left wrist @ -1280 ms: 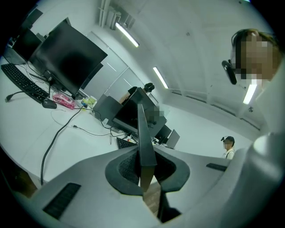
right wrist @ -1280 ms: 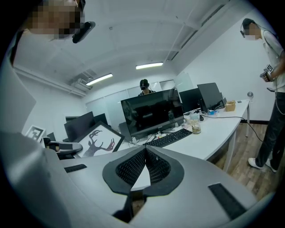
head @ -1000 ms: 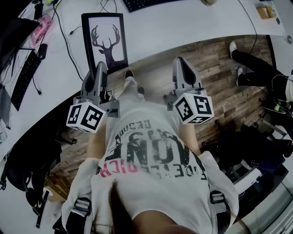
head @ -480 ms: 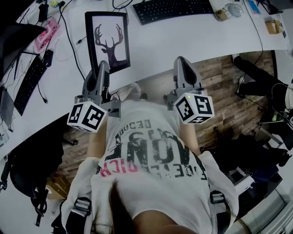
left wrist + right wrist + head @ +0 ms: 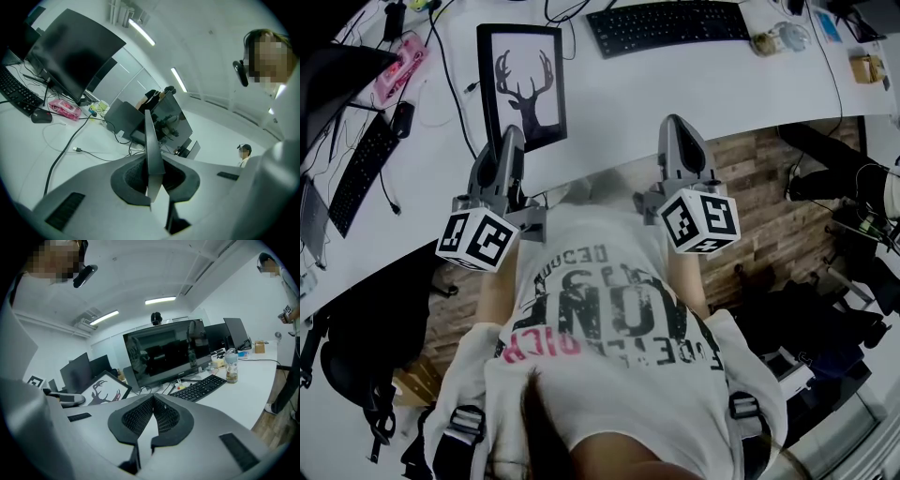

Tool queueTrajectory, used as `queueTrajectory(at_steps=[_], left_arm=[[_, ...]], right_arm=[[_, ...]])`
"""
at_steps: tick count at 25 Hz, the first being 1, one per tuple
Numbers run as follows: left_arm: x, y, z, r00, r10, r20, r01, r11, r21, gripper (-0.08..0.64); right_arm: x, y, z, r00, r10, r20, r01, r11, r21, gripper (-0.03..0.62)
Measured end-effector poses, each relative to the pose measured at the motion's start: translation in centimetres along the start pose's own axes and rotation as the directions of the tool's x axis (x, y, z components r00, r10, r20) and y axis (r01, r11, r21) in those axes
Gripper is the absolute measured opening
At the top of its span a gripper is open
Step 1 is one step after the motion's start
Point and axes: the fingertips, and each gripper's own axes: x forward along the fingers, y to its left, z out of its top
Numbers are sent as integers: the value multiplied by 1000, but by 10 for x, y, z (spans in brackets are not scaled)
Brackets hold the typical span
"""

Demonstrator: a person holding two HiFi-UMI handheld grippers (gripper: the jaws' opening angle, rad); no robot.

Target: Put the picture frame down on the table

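The picture frame [image 5: 522, 84] is black with a deer silhouette print. It hangs over the white table [image 5: 628, 103], and my left gripper [image 5: 510, 137] is shut on its lower edge. In the left gripper view the frame [image 5: 151, 136] runs edge-on between the padded jaws of the left gripper [image 5: 153, 172]. My right gripper [image 5: 675, 127] hovers at the table's near edge, to the right of the frame and apart from it. The right gripper [image 5: 153, 402] has its pads together with nothing between them. The frame [image 5: 102, 391] shows at the left of the right gripper view.
A black keyboard [image 5: 670, 22] lies on the table behind the right gripper. At the left are a pink case [image 5: 389, 67], a mouse [image 5: 401, 118], cables and a second keyboard [image 5: 356, 167]. A monitor [image 5: 164, 352] and a jar [image 5: 230, 366] stand further back. A person's legs [image 5: 830, 178] are at the right.
Both grippers and the frame have moved forward over the table. More of the table and the black keyboard have come into the head view. The left gripper's hold is unchanged.
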Motion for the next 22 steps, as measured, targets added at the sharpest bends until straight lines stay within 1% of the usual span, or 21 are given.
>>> queueTrajectory(at_steps=[6,10,15,18,22], left_arm=[[-3,4,2,1000,15,-1,-15,1000,0,26],[-6,6,6,999,29,22,-29,1000,-5,26],[-15,9,10,995,75,66,-74,997,-11,26],[-21,10,12,989,109,100,-107,994,-19,26],[-25,8,13,981,148,125,-145,989,-31,26]], right_arm=[[5,4,2,1000,11,-3,-11,1000,-2,2],[12,10,4,999,44,-7,-44,999,-12,2],[22,13,10,996,91,-9,-91,995,-28,2],[28,14,16,992,123,-9,-123,992,-38,1],[35,15,24,987,162,-14,-163,985,-53,2]])
